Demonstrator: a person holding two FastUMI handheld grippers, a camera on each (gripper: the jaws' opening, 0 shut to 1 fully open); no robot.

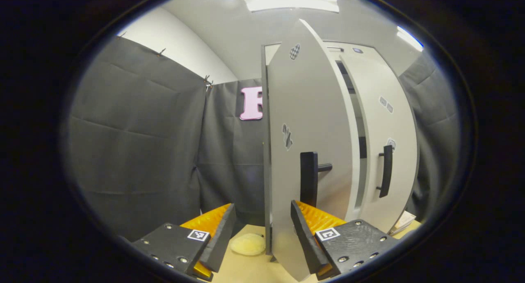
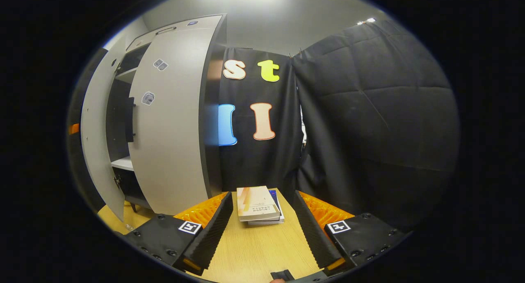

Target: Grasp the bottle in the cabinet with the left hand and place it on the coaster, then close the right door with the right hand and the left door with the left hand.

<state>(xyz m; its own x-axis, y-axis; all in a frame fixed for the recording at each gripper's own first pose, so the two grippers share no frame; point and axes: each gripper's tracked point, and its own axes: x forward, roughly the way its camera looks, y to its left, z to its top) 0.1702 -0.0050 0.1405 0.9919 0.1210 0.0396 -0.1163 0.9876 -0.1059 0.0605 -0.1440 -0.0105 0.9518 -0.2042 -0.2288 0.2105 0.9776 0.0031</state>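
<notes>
**Both tongs gaping, left door edge sitting right between the left pair**

Left gripper [image 1: 262, 233] is spread wide with nothing pinched. The left door [image 1: 307, 151] stands edge-on between its fingers, nearer the right finger, and I can't tell if it touches. That door's dark handle [image 1: 309, 178] is just above the right finger. A pale round coaster [image 1: 247, 245] lies on the wooden table [image 1: 246, 270] between the fingers, left of the door edge. Further off to the right is the right door [image 1: 385, 143], nearly shut, with its own handle [image 1: 386, 170].

Right gripper [image 2: 262, 229] is spread too, holding nothing. Dead ahead between its fingers sits a stack of books [image 2: 259, 210]. Cabinet [image 2: 123, 110] is off to the left, shelves showing through the gap. Can't make out the bottle anywhere.
</notes>
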